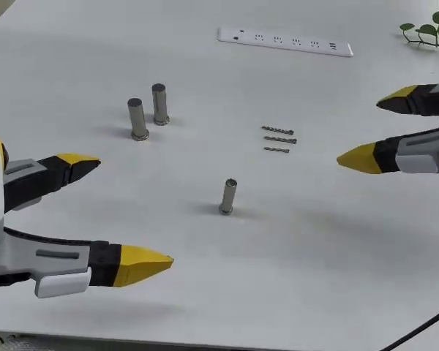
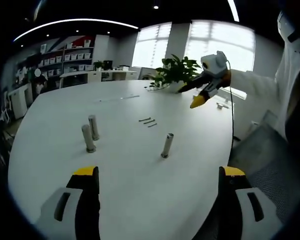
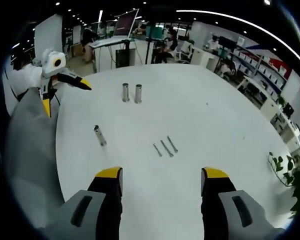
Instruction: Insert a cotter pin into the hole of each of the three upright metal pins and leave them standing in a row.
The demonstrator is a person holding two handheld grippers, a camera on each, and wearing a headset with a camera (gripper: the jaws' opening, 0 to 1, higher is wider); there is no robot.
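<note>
- While the left gripper [image 1: 135,211] and right gripper [image 1: 358,131] hang jaws apart at the frame's sides, cotter pins [image 1: 278,139] lie centre-right on the surface [image 1: 314,241].
- Metal pins [image 1: 138,119] stand upper left and centre.

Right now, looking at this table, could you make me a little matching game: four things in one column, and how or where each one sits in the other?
Things:
1. power strip
2. cotter pins
3. lone metal pin
4. plant

States:
A. standing upright by itself
B. green, at the far right of the table
C. white, lying flat at the far side
D. three lying side by side

Pairs: 1-C, 2-D, 3-A, 4-B
</note>
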